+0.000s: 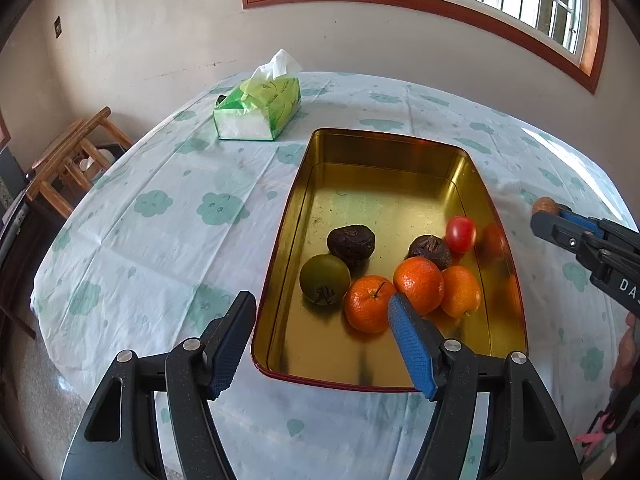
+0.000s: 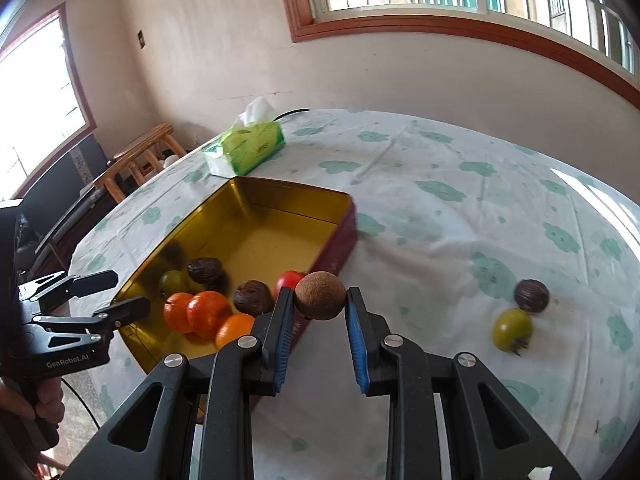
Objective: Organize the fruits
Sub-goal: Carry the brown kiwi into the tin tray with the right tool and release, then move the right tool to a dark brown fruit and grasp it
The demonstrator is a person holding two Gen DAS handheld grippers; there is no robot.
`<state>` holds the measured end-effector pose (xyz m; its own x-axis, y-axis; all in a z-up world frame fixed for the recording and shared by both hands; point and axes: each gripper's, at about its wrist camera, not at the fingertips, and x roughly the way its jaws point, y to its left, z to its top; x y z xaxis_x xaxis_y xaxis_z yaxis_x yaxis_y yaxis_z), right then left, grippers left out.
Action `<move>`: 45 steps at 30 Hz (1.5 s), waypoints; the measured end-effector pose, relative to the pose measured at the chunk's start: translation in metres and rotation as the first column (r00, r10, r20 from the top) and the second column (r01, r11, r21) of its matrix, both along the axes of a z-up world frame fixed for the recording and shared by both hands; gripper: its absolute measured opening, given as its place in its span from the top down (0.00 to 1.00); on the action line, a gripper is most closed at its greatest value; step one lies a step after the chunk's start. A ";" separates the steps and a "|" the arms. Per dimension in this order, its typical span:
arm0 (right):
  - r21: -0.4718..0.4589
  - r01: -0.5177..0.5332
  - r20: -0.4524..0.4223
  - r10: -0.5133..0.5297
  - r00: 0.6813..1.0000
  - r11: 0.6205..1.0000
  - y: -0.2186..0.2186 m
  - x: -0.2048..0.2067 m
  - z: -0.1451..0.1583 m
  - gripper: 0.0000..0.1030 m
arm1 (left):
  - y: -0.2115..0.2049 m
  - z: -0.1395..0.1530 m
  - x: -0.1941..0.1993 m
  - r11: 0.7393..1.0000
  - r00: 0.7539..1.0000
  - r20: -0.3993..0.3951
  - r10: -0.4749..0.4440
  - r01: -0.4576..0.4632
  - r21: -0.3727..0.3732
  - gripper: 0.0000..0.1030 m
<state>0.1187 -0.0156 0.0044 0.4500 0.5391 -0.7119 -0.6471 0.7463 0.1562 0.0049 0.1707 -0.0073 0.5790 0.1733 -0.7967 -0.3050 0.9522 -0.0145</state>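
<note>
A gold-lined tin (image 1: 384,136) (image 2: 288,188) lies on the cloud-print tablecloth. Its near end holds three oranges (image 1: 370,304), a green tomato (image 1: 325,282), a red tomato (image 1: 461,233) and two dark wrinkled fruits (image 1: 351,240). My left gripper (image 1: 322,302) (image 2: 128,292) hovers open over the tin's near left corner, with nothing between its pads. My right gripper (image 2: 319,294) (image 1: 550,216) is shut on a round brown fruit (image 2: 320,300) (image 1: 545,205), held above the table just right of the tin. On the cloth further right lie a dark wrinkled fruit (image 2: 531,296) and a green tomato (image 2: 513,329).
A green tissue box (image 1: 260,108) (image 2: 248,148) stands beyond the tin's far left corner. A wooden stool (image 1: 76,156) (image 2: 140,156) is off the table's left edge. A person's hand (image 2: 24,400) holds the left gripper's handle. Wall and window lie behind the table.
</note>
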 end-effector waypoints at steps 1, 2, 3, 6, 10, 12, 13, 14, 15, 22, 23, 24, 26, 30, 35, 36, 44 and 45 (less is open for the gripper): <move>-0.008 -0.016 0.002 0.016 1.000 1.000 0.008 -0.002 -0.001 0.76 | 0.001 0.000 -0.001 1.000 1.000 -0.001 0.006 -0.006 0.001 0.33; -0.015 -0.031 0.002 0.031 1.000 0.999 0.016 -0.003 -0.002 0.76 | 0.002 0.000 -0.001 1.000 1.000 -0.003 0.010 -0.010 0.000 0.33; -0.018 -0.044 0.000 0.044 0.999 0.999 0.022 -0.003 -0.003 0.76 | 0.003 0.000 -0.002 1.000 1.000 0.000 0.013 -0.013 -0.001 0.33; -0.048 -0.077 -0.011 0.077 0.997 0.996 0.038 -0.004 -0.009 0.76 | 0.007 -0.001 -0.004 1.000 1.000 0.004 0.023 -0.023 -0.007 0.33; -0.085 -0.096 -0.026 0.094 0.995 0.992 0.052 -0.001 -0.021 0.76 | 0.010 -0.002 -0.008 0.999 0.999 0.003 0.037 -0.037 -0.010 0.33; -0.090 -0.099 -0.032 0.097 0.995 0.991 0.055 0.000 -0.025 0.76 | 0.011 -0.002 -0.009 0.999 0.999 0.008 0.037 -0.037 -0.016 0.33; -0.094 -0.097 -0.028 0.095 0.995 0.991 0.056 -0.001 -0.026 0.76 | 0.012 -0.002 -0.010 0.999 0.999 0.007 0.040 -0.040 -0.014 0.33; -0.098 -0.093 -0.025 0.091 0.996 0.991 0.057 -0.001 -0.028 0.76 | 0.013 -0.002 -0.010 0.999 0.999 0.007 0.046 -0.045 -0.014 0.33; -0.097 -0.092 -0.031 0.090 0.995 0.991 0.057 0.000 -0.029 0.76 | 0.014 -0.003 -0.011 0.999 0.999 0.009 0.045 -0.044 -0.018 0.33; -0.073 -0.077 -0.034 0.075 0.997 0.994 0.054 0.002 -0.029 0.70 | 0.015 -0.004 -0.013 0.998 0.999 0.002 0.049 -0.049 -0.031 0.33; -0.061 -0.067 -0.025 0.065 0.998 0.996 0.051 0.001 -0.025 0.64 | 0.014 -0.004 -0.013 0.998 0.999 0.003 0.049 -0.049 -0.034 0.33; -0.045 -0.058 -0.012 0.057 0.998 0.997 0.046 0.001 -0.021 0.58 | 0.013 -0.004 -0.012 0.998 0.999 0.002 0.048 -0.048 -0.033 0.33; -0.020 -0.035 0.003 0.035 0.999 0.999 0.034 0.002 -0.011 0.58 | 0.011 -0.003 -0.011 0.999 0.999 0.002 0.040 -0.040 -0.030 0.33; -0.039 0.043 0.047 -0.041 0.998 0.998 -0.004 0.017 0.007 0.58 | 0.005 -0.002 -0.008 0.999 1.000 0.000 0.027 -0.027 -0.033 0.33; -0.140 0.216 0.010 -0.216 0.976 0.966 -0.066 0.071 0.006 0.58 | -0.002 0.001 -0.004 0.999 1.000 0.005 0.015 -0.015 -0.039 0.33; -0.163 0.243 -0.003 -0.247 0.969 0.956 -0.077 0.082 0.003 0.58 | -0.005 0.002 -0.002 0.999 1.000 0.007 0.008 -0.008 -0.041 0.33; -0.281 0.309 -0.183 -0.367 0.912 0.908 -0.114 0.145 -0.035 0.58 | -0.023 0.005 0.007 0.999 0.999 -0.006 -0.032 0.032 -0.039 0.33; -0.282 0.309 -0.200 -0.371 0.907 0.908 -0.115 0.150 -0.039 0.58 | -0.026 0.006 0.008 0.999 0.999 -0.004 -0.038 0.037 -0.036 0.33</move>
<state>0.2684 -0.1305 -0.0345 0.3709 0.1849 -0.9101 -0.3114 0.9480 0.0657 0.0133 0.1451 -0.0015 0.5808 0.1226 -0.8048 -0.2693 0.9619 -0.0478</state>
